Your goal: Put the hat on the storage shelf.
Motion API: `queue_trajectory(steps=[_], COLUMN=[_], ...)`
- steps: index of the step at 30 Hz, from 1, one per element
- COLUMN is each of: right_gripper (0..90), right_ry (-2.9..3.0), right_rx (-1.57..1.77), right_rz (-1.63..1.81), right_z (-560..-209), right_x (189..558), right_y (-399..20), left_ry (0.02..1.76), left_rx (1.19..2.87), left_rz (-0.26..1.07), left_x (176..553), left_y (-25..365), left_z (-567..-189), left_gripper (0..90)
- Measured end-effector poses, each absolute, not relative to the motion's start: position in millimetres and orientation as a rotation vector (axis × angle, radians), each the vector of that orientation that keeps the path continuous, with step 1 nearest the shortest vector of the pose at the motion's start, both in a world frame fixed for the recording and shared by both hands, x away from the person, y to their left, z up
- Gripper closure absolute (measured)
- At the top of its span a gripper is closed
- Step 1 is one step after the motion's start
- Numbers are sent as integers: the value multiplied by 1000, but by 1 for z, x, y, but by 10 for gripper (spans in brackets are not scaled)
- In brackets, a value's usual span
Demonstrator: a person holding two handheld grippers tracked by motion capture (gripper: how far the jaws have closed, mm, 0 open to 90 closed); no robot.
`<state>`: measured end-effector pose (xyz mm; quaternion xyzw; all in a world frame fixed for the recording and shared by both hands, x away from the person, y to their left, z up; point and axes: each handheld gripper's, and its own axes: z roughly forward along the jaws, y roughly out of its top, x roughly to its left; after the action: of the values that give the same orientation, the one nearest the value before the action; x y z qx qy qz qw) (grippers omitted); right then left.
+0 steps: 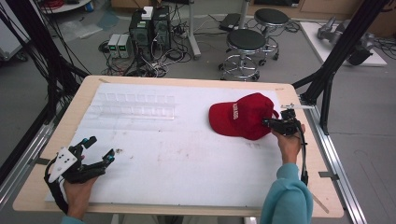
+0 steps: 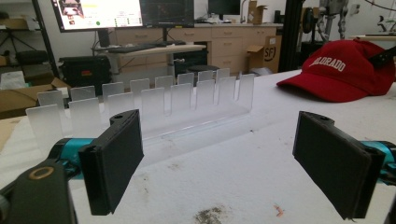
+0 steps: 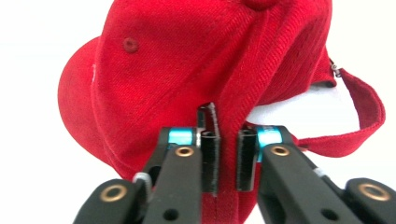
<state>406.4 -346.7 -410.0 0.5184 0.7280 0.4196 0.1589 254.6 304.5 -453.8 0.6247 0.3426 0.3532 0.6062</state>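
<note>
Left gripper [image 1: 99, 149] sits at the 8 o'clock corner of the table [image 1: 187, 83], held in the person's left hand [image 1: 78, 193]. Its jaws stand wide apart with nothing between them; in the left gripper view [image 2: 219, 163] the two black pads [image 2: 116, 158] face each other across bare white mat [image 1: 177, 158]. The gripper points toward 2 o'clock.

A clear rack [image 1: 135, 106] of upright dividers lies on the mat at about 11 o'clock, well apart from both grippers. In the left gripper view the rack [image 2: 154, 105] stands beyond the jaws, its slots unoccupied. Small dark marks show on the mat near the left gripper.

The cap [image 1: 243, 115] rests on the mat at about 2 o'clock, crown up, white lettering on its front, brim toward 9 o'clock. In the left gripper view the cap [image 2: 345, 70] shows far off at upper right.

Right gripper [image 1: 268, 122] is at the cap's 3 o'clock edge, held in the right hand [image 1: 288, 142], sleeve [image 1: 287, 198] light blue. In the right gripper view [image 3: 227, 163] its jaws are drawn close together, pinching a fold of the cap's red cloth [image 3: 196, 60] near the rear seam. The back strap [image 3: 364, 116] loops off to the right of the jaws.
</note>
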Motion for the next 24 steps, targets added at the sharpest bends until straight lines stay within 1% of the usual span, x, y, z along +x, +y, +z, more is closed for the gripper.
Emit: queue_trajectory(steps=[10,24], right_gripper=[870,871], right_ry=[2057,2044], right_rx=[1415,1170], right_rz=[1270,1484], right_z=[-401,-374], right_x=[401,382], right_y=[-344,-328], left_ry=[811,830], left_rx=[1441,1447], left_rz=[821,818], left_x=[255,257], left_y=[305,304], left_z=[-454,-453], left_gripper=[158,167])
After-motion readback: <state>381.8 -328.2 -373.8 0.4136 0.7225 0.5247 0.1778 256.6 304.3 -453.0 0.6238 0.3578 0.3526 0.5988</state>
